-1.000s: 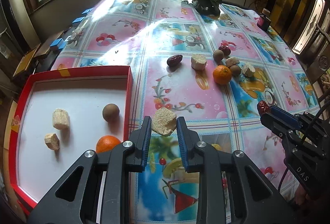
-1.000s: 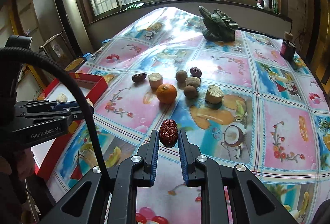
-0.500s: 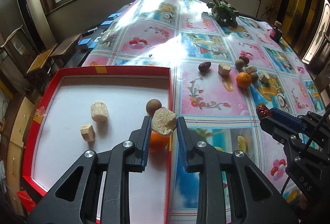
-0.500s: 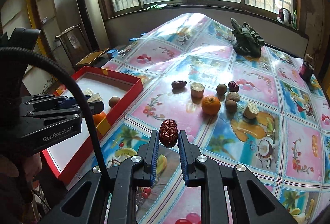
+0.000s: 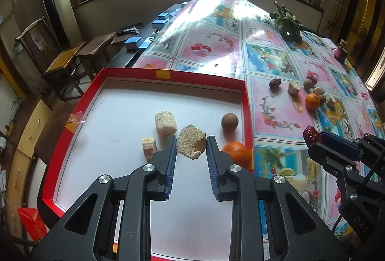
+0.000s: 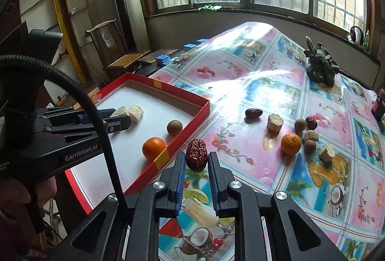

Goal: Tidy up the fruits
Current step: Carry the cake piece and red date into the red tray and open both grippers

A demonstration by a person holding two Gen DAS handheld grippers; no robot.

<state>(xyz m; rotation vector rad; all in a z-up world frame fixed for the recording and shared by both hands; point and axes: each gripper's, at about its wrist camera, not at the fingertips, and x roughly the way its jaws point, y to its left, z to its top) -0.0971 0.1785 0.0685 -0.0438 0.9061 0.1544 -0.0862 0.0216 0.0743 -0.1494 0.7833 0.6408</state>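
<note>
My left gripper (image 5: 191,144) is shut on a beige crumbly chunk (image 5: 190,144) and holds it over the red-rimmed white tray (image 5: 168,74). In the tray lie two pale chunks (image 5: 165,122), a brown round fruit (image 5: 229,119) and an orange (image 5: 236,152). My right gripper (image 6: 196,160) is shut on a red date (image 6: 196,157), held above the tablecloth just right of the tray's edge (image 6: 168,156). Several loose fruits lie on the table: a dark date (image 6: 253,113), a pale chunk (image 6: 274,122), an orange (image 6: 290,143) and brown round fruits (image 6: 310,145).
A dark leafy bundle (image 6: 321,66) lies at the table's far end. A small dark jar (image 6: 379,107) stands at the right edge. Blue boxes (image 5: 133,42) and wooden stools (image 5: 65,61) stand left of the table, beyond the tray.
My left gripper has carried the beige chunk leftward from the tablecloth to over the tray. My right gripper has moved left with the date, closer to the tray's edge.
</note>
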